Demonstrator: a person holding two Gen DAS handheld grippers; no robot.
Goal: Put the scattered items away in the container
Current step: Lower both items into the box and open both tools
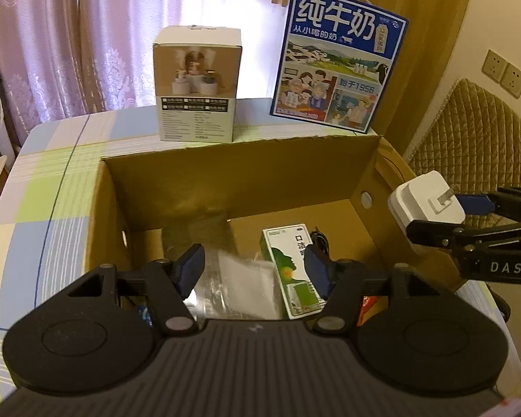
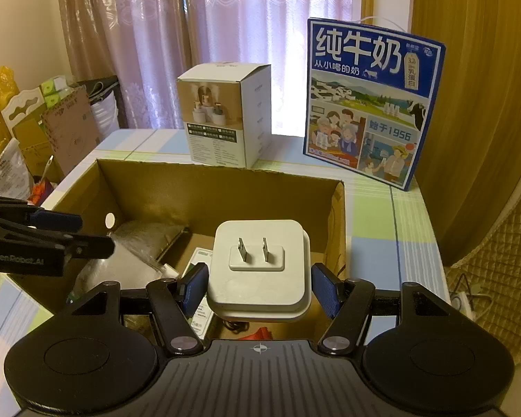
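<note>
**Right wrist view: charger over the box, drop pending**

Right wrist view shows right gripper (image 2: 258, 286) clamped on white plug adapter (image 2: 260, 267), prongs facing up, hanging above the near right part of open cardboard box (image 2: 222, 182); not yet released. Left gripper (image 1: 253, 267) hovers over the box's near side, pads apart, nothing between them; green-and-white carton (image 1: 291, 271) and clear plastic bag (image 1: 239, 278) already lying inside. Step in hand, by judgement: depositing the adapter; next calls for lowering inside the walls, then spreading the pads.

Black grippers (image 2: 258, 286), blue finger pads (image 2: 194, 286), silver screws.
</note>
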